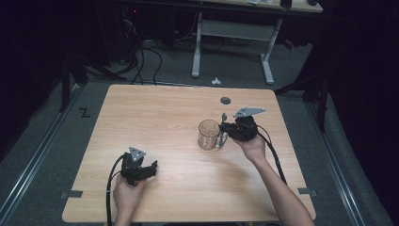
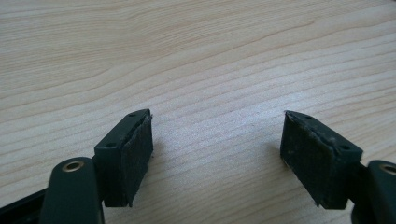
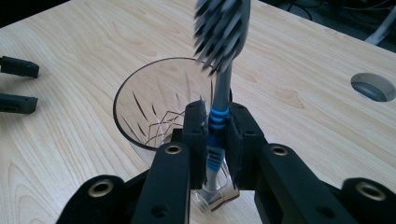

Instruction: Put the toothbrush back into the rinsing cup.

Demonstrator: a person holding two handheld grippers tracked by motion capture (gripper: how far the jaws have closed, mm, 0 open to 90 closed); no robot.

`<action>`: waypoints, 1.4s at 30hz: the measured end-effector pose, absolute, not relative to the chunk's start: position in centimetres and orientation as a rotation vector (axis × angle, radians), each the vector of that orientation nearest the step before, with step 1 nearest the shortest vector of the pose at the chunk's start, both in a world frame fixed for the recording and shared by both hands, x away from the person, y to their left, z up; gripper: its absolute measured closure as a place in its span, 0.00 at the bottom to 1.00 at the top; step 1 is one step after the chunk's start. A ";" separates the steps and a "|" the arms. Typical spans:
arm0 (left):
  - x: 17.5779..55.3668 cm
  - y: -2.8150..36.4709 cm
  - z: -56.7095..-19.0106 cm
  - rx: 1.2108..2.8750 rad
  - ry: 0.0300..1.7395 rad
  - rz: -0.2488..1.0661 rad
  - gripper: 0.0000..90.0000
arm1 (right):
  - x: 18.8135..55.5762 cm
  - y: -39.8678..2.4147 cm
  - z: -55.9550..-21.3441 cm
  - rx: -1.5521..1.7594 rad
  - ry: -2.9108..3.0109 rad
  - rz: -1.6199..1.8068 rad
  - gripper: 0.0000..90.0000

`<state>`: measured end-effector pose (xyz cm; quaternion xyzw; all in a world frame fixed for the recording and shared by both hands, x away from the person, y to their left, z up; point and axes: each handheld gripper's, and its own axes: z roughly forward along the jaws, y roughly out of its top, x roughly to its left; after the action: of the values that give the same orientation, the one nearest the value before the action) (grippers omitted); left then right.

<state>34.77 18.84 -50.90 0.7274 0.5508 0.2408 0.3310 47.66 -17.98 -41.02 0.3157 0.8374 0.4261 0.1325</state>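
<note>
You hold the toothbrush (image 3: 219,100) upright by its blue-banded handle, bristle head on top, right beside the cut-glass mug (image 3: 154,109) near the middle of the wooden table (image 1: 155,117). Your right gripper (image 3: 215,135) is clamped on that handle, its jaws pressed against both sides. In the right gripper view the brush's lower end hangs just outside the mug's near wall, down by the base, so I judge it is not yet in the glass. The pick-up looks done; what seems left is to lift the brush over the rim, lower it in and let go. Your left gripper (image 2: 217,154) rests near the table's front-left, jaws spread wide, nothing between them.
</note>
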 end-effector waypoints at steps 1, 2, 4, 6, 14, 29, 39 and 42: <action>34.8 18.8 -50.9 1.902 1.440 0.630 0.29 | 47.7 -18.0 -41.0 0.918 2.430 1.236 0.88; 34.8 18.8 -50.9 1.902 1.440 0.630 0.29 | 47.7 -18.0 -41.0 0.920 2.431 1.234 0.88; 34.8 18.8 -50.9 1.901 1.440 0.630 0.29 | 47.7 -18.0 -41.0 0.914 2.432 1.235 0.88; 34.8 18.8 -50.9 1.902 1.440 0.630 0.29 | 47.7 -18.0 -41.0 0.916 2.433 1.233 0.87; 34.8 18.8 -50.9 1.901 1.440 0.630 0.29 | 47.7 -18.2 -41.0 0.915 2.436 1.215 0.75; 34.8 18.8 -50.9 1.902 1.440 0.630 0.29 | 46.6 -20.6 -40.1 0.985 2.337 1.275 0.62; 34.8 18.8 -50.9 1.902 1.440 0.630 0.29 | 46.0 -21.4 -39.4 0.994 2.320 1.316 0.62; 34.8 18.8 -50.9 1.902 1.440 0.631 0.29 | 45.8 -21.6 -39.2 0.997 2.317 1.318 0.62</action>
<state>34.77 18.82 -50.90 0.7275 0.5507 0.2411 0.3306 45.80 -21.56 -39.16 0.3465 0.8051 0.4582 0.1472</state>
